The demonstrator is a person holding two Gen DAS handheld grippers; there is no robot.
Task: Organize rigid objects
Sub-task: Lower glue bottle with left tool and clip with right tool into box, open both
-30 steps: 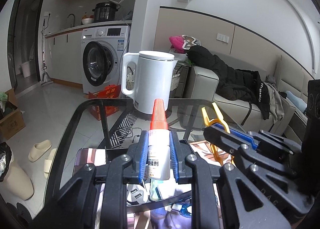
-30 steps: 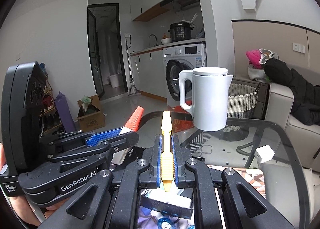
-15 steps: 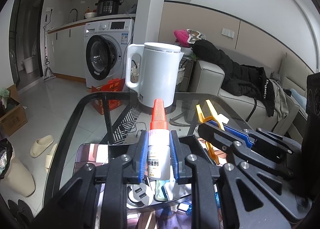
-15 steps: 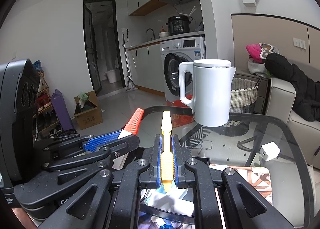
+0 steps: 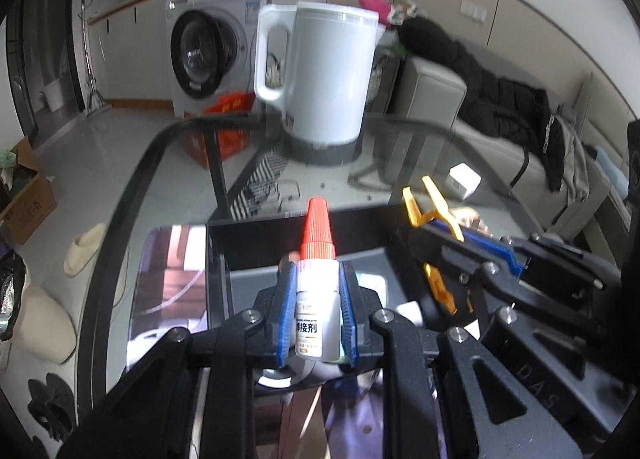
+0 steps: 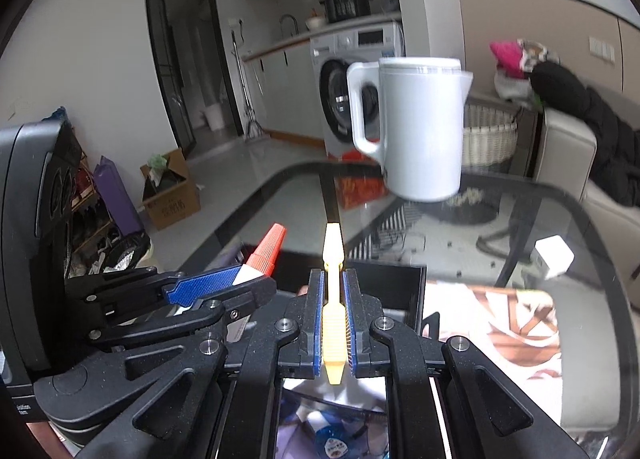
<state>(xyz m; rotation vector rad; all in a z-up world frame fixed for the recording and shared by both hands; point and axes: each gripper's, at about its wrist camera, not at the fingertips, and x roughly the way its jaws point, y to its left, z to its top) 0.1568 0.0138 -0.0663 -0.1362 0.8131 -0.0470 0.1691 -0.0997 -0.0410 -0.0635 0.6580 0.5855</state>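
My left gripper [image 5: 316,287] is shut on a small white glue bottle with a red cap [image 5: 317,291], held upright over a black box [image 5: 260,243] on the glass table. My right gripper [image 6: 333,291] is shut on a yellow plastic clip [image 6: 333,311], close to the right of the left gripper. The clip [image 5: 430,211] and right gripper show at right in the left wrist view. The bottle's red cap [image 6: 269,249] shows at left in the right wrist view, above the same box [image 6: 396,283].
A white electric kettle [image 5: 326,83] stands at the far side of the glass table [image 5: 132,195]. A small white adapter [image 5: 464,181] lies at the right. Printed items lie under the grippers. A sofa stands at the right, a washing machine behind.
Both grippers have moved forward and tilted down over the black box. The kettle looms larger. Both grips are unchanged.
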